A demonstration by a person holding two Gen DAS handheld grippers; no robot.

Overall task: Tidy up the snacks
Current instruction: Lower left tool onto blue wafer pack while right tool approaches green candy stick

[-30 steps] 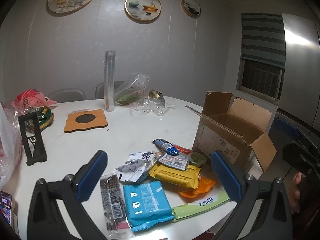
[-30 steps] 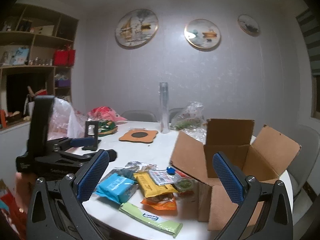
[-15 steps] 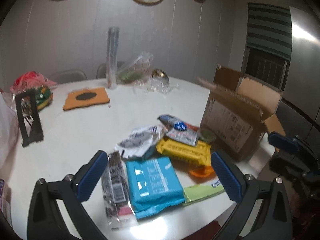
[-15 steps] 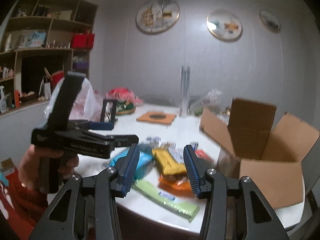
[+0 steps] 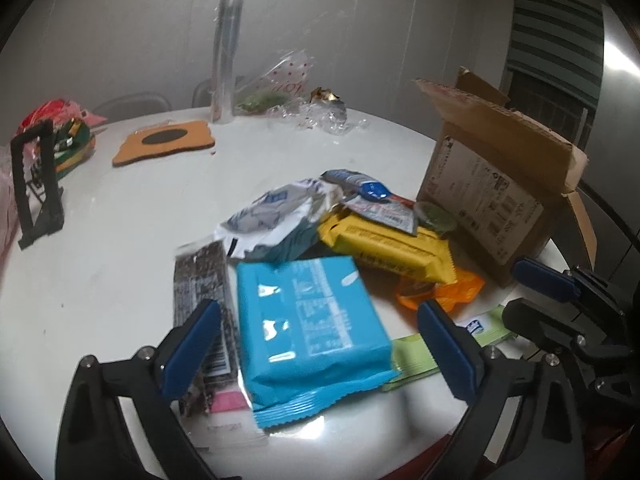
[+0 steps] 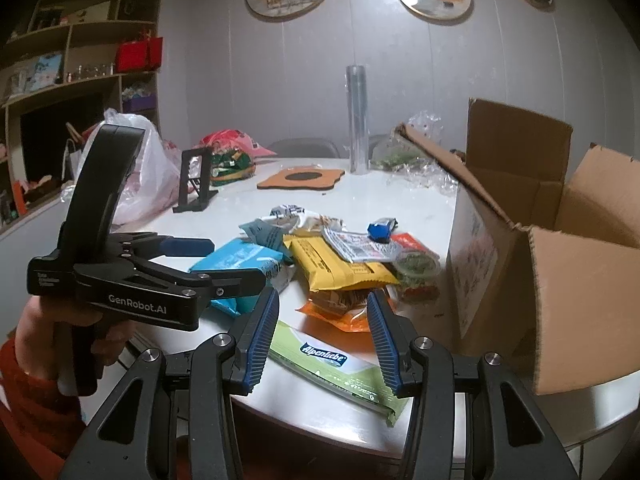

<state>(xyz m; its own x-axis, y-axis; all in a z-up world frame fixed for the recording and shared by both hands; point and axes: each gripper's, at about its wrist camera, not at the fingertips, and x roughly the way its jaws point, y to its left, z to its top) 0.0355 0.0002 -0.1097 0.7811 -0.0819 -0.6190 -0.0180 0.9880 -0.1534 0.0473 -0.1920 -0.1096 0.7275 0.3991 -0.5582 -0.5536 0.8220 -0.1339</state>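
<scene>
A pile of snack packets lies near the front edge of the white round table. My left gripper hovers low over a blue packet. Its jaws straddle the packet and are closing, and the pads stand clear of its sides. A dark packet lies beside the blue one, with a yellow packet and an orange one further right. My right gripper has narrowed jaws with nothing between them, above a green packet. An open cardboard box stands right of the pile.
A black stand, an orange coaster, a clear upright tube and crumpled plastic bags sit further back. A hand with a red sleeve holds the left gripper. Shelves line the left wall.
Both grippers have sunk toward the snack pile and tilted downward. The right jaws have gone from wide to narrow. The left jaws have drawn in slightly around the blue packet.
</scene>
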